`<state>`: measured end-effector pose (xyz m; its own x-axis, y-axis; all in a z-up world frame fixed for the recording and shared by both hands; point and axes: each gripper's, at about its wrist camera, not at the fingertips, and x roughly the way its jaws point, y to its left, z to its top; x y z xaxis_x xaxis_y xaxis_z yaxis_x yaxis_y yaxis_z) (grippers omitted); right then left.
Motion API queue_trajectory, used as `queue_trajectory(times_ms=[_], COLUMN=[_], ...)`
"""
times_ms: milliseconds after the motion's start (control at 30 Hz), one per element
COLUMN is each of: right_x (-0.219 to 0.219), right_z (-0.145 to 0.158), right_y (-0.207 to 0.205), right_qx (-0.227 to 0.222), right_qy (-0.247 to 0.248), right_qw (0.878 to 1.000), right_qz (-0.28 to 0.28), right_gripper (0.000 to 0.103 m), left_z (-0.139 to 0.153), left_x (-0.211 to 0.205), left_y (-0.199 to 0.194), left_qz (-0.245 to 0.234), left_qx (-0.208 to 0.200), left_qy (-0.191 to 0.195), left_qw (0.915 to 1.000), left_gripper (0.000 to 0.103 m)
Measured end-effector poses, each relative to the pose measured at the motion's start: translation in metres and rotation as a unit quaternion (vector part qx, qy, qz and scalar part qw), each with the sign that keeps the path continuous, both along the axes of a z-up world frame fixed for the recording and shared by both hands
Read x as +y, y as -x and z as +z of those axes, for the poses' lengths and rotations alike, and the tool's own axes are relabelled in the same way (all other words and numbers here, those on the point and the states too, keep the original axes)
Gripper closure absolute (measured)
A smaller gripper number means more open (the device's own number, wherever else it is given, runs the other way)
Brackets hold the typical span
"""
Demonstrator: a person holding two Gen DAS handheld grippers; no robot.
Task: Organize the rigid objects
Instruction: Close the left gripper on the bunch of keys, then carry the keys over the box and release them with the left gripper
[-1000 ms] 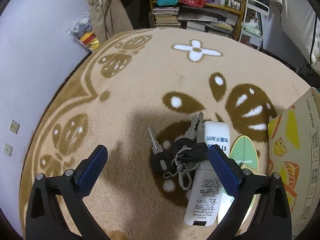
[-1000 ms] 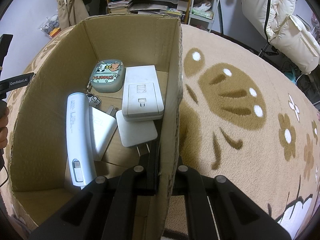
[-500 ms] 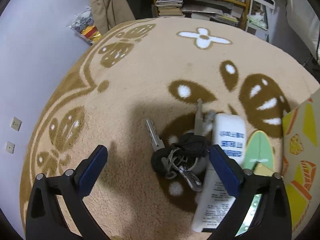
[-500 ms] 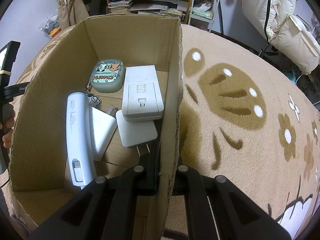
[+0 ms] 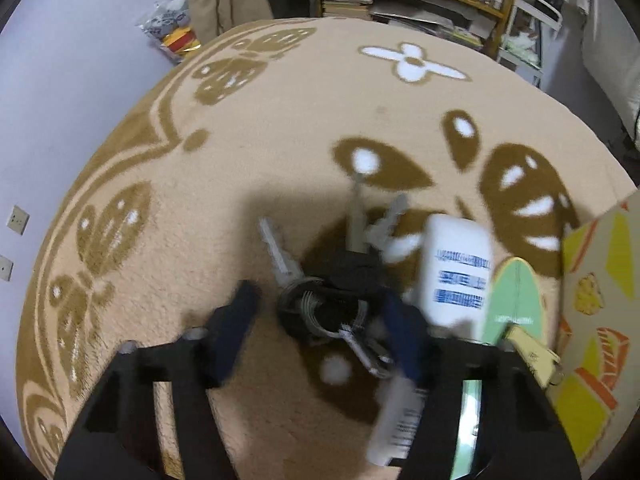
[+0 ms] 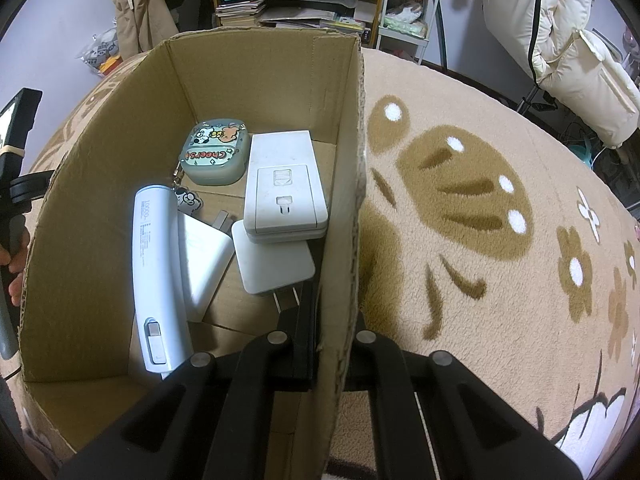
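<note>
— Why do we keep the right gripper (image 6: pixel 334 344) clamped on the wall of the cardboard box (image 6: pixel 256 80)?

— Its jaws are fully closed with the wall pinched between them, one finger inside and one out on the carpet (image 6: pixel 480 280). We judge it is there to keep the light box from sliding or tipping while things are dropped in. A power bank (image 6: pixel 158 272), two white chargers, a white socket adapter (image 6: pixel 284 188) and a cartoon-printed case (image 6: pixel 214 156) already lie on its floor.

— And the left gripper (image 5: pixel 320 320)?

— We have it angled steeply down over the bunch of keys (image 5: pixel 332 280), which lies on the carpet outside the box. Its jaws have just been closing and now stand about half open, with the key ring and black fobs between the blue pads. The view is blurred, so we cannot tell whether the pads press on the bunch yet; we read it as not gripped.

— Why go for the ring rather than a blade?

— The ring and fobs are the bulkiest part, so we expect a surer hold there. The blades fan out loosely and would swing.

— Anything in the way?

— The white bottle (image 5: pixel 456 272) lies just beside the keys, close to the right-hand pad, with a green oval item (image 5: pixel 516 300) beyond it. We could nip or nudge the bottle.
</note>
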<state>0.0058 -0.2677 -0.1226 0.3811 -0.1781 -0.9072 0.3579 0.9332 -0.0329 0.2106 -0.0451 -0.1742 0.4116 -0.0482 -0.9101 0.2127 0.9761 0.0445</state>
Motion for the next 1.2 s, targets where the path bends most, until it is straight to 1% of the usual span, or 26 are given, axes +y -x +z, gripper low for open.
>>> queue_trajectory(times_ms=[33,167,233,267,300,367,467,533,633,833,933,1067,1200], right_x=[0.0,0.0,0.0,0.0,0.0,0.0,0.0,0.0,0.0,0.0,0.0,-0.001,-0.001], right_z=[0.0,0.0,0.0,0.0,0.0,0.0,0.0,0.0,0.0,0.0,0.0,0.0,0.0], right_y=[0.0,0.0,0.0,0.0,0.0,0.0,0.0,0.0,0.0,0.0,0.0,0.0,0.0], right_qx=[0.0,0.0,0.0,-0.001,-0.001,0.0,0.0,0.0,0.0,0.0,-0.001,-0.001,0.0], right_qy=[0.0,-0.001,-0.001,-0.001,-0.001,-0.002,-0.002,-0.002,-0.003,-0.002,-0.003,-0.003,-0.003], right_qw=[1.0,1.0,1.0,1.0,1.0,1.0,1.0,1.0,1.0,1.0,1.0,1.0,1.0], right_qz=[0.0,0.0,0.0,0.0,0.0,0.0,0.0,0.0,0.0,0.0,0.0,0.0,0.0], right_gripper=[0.096,0.096,0.096,0.096,0.096,0.096,0.096,0.096,0.096,0.096,0.096,0.096,0.096], left_z=[0.002,0.009,0.014,0.016,0.018,0.022,0.023,0.026,0.034,0.041,0.051,0.064,0.079], left_x=[-0.004,-0.01,-0.012,-0.013,-0.014,-0.013,-0.003,0.001,0.003,0.008,0.009,0.004,-0.009], left_y=[0.003,0.012,0.016,0.017,0.019,0.021,0.019,0.019,0.022,0.022,0.026,0.033,0.044], left_qz=[0.002,0.017,0.012,0.006,-0.004,-0.011,0.002,0.009,0.014,0.019,0.02,0.01,-0.014], left_qx=[-0.004,-0.012,-0.022,-0.027,-0.031,-0.032,-0.015,-0.017,-0.031,-0.037,-0.051,-0.059,-0.075], left_qy=[-0.007,-0.03,-0.04,-0.043,-0.046,-0.038,-0.005,0.004,0.0,0.004,0.005,0.004,0.009], left_qw=[1.0,0.9993,0.9989,0.9987,0.9985,0.9987,0.9999,0.9998,0.9994,0.9991,0.9985,0.9982,0.997], left_gripper=[0.06,0.061,0.062,0.07,0.073,0.074,0.074,0.074,0.075,0.075,0.075,0.075,0.075])
